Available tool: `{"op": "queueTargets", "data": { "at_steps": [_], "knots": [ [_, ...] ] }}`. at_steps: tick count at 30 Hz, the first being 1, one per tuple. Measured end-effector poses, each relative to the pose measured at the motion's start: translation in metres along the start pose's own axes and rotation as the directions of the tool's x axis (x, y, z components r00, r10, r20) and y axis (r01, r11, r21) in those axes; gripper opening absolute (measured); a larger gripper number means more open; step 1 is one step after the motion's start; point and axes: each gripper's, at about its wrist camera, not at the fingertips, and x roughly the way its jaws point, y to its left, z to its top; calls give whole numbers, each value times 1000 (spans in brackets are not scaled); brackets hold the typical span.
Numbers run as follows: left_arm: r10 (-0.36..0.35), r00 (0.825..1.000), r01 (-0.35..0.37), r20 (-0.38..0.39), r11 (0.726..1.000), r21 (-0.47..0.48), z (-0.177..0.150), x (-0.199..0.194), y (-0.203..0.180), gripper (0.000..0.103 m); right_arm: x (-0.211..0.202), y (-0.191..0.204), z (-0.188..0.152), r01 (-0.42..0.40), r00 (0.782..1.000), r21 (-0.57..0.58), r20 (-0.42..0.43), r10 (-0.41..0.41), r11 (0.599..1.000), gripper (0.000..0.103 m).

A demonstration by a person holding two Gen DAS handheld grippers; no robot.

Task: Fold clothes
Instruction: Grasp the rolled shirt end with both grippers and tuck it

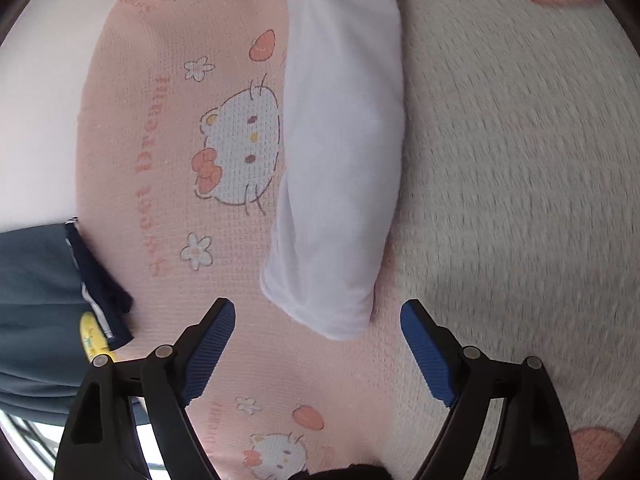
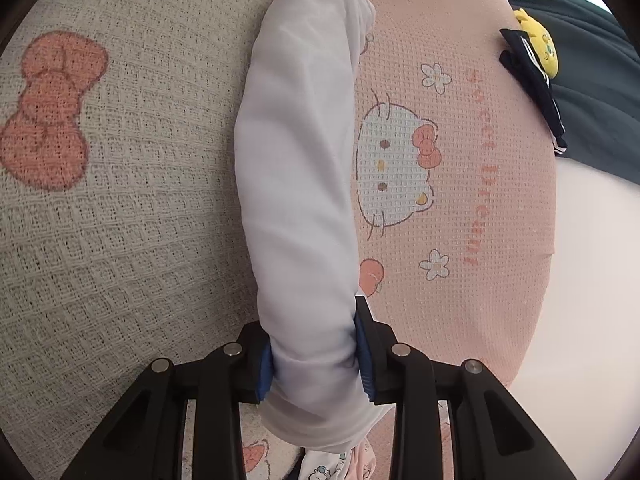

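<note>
**White garment rolled long, held at one end**

The white garment (image 2: pixel 296 184) lies as a long folded bundle on the pink and beige cartoon blanket (image 2: pixel 472 208). The right gripper (image 2: pixel 316 352) is clamped around its near end, one pad on each side. The left gripper (image 1: pixel 318 344) hovers with fingers spread and empty, just beside the other end. I judge one more fold is in hand; the left gripper must next close on its end. A dark blue garment (image 1: pixel 36 280) with a yellow toy (image 2: pixel 540 40) lies well apart and blocks nothing.
</note>
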Motion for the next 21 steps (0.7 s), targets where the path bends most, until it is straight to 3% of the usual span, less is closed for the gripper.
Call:
{"op": "queueTargets", "data": {
  "at_steps": [3,5,9,13,16,19,21],
  "knots": [
    [-88,995,88,40,996,5,9,9,4,84,-1,-2,0,-1,1000,14,3,1,1000,32],
    [-99,992,99,78,995,2,14,14,9,84,0,-3,0,-1,1000,25,11,1,1000,32],
    [-111,991,117,81,990,-77,35,35,23,84,0,-7,-2,2,1000,42,25,-3,999,32],
    [-71,992,71,103,997,7,50,39,20,84,1,-15,-2,13,999,81,35,-16,997,32],
    [-31,985,20,167,997,70,53,37,14,85,4,-24,-3,27,999,97,27,-30,995,32],
    [2,983,-9,183,999,35,51,39,15,85,7,-24,-5,36,999,78,22,-38,996,32],
    [-41,993,43,112,999,-20,53,50,24,84,7,-23,-6,31,999,71,19,-32,997,32]
  ]
}}
